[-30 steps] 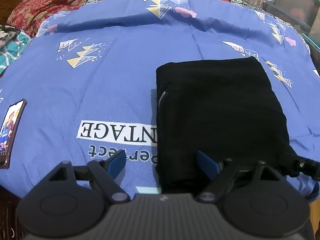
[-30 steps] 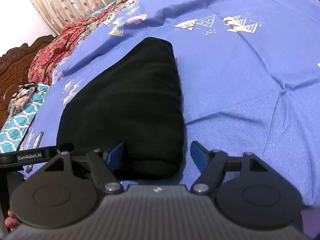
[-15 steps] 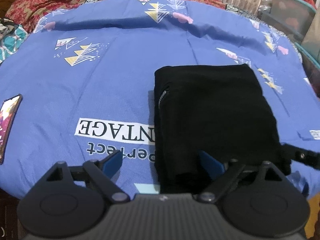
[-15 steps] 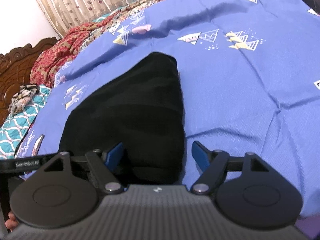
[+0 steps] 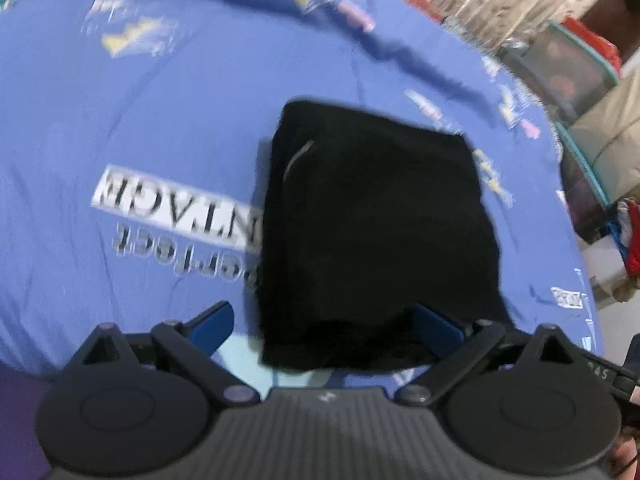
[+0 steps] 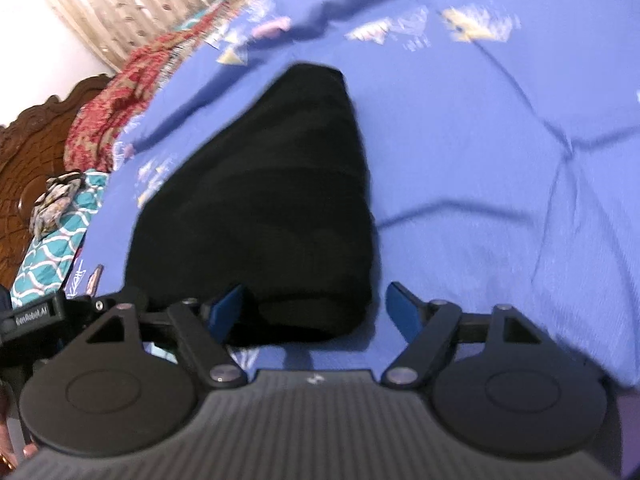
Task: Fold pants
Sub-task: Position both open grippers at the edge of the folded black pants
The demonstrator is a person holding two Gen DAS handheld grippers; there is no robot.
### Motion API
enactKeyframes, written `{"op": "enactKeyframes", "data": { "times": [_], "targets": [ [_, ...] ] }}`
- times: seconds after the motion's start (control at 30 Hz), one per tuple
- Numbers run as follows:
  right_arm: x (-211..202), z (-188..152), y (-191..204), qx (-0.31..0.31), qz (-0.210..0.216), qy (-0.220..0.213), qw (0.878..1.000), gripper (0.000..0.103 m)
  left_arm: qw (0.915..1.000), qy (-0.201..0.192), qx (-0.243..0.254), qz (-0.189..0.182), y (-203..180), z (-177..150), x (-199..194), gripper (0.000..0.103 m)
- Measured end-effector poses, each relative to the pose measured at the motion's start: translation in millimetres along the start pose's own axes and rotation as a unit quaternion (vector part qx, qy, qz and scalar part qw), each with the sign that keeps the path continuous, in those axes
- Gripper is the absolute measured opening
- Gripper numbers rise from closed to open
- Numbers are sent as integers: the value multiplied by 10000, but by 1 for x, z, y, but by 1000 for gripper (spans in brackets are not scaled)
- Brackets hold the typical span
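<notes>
Both views have swung since a second ago and are now motion-blurred; left wrist view has tilted so the curtain (image 5: 472, 4) and storage bins (image 5: 576, 68) sit at upper right, and the phone seen earlier at the left edge of the bed is out of that frame. Pants (image 5: 376, 236) unchanged: black, folded into a compact rectangular stack, lying flat on the blue bedsheet (image 5: 152, 120) close to the near edge of the bed, partly covering the white "VINTAGE" print (image 5: 172, 204).

Left gripper (image 5: 324, 322) jaws have just been opening, now spread wide. Near left corner of the pants sits between the blue pads; right pad lies against or over the fabric, left pad is off the cloth over bare sheet. No pinch visible.

Right gripper (image 6: 316, 310) jaws have also just been opening, spread wide. Near right corner of the pants (image 6: 272, 216) lies between the pads; left pad is at the fabric edge, right pad clear of it over the bedsheet (image 6: 500, 140). Not clamped.

Right view also shows a red patterned blanket (image 6: 116, 116), a teal patterned pillow (image 6: 52, 248) and the carved wooden headboard (image 6: 24, 168) at the far left side of the bed.
</notes>
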State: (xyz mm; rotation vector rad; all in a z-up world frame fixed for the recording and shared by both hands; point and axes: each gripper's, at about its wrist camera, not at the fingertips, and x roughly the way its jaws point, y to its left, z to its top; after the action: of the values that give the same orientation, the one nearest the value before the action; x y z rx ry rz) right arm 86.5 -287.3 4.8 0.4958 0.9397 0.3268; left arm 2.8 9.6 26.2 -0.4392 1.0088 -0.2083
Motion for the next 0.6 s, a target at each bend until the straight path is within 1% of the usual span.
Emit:
{"op": "enactKeyframes", "data": {
  "times": [0.07,0.1,0.23,0.4,0.43,0.47,0.6],
  "targets": [
    [2,-3,-5,190,21,77,9998,89,9995,215,-224,31,9,-4,11,100],
    [0,-4,-6,198,43,62,9998,89,9995,197,-241,-6,11,-4,12,100],
    [1,-8,-1,58,-4,54,10000,93,9998,180,-121,-6,10,-6,16,103],
    [6,-10,7,-298,-135,55,9994,99,9998,182,81,97,4,-9,19,103],
    [7,-11,8,-346,-126,43,9993,102,9997,189,99,97,5,-9,19,103],
    [8,-11,7,-353,-102,31,9993,103,9997,194,98,88,5,-9,19,103],
    [9,-10,2,-186,-10,-54,9998,103,9997,218,93,34,9,-8,21,103]
  ]
}}
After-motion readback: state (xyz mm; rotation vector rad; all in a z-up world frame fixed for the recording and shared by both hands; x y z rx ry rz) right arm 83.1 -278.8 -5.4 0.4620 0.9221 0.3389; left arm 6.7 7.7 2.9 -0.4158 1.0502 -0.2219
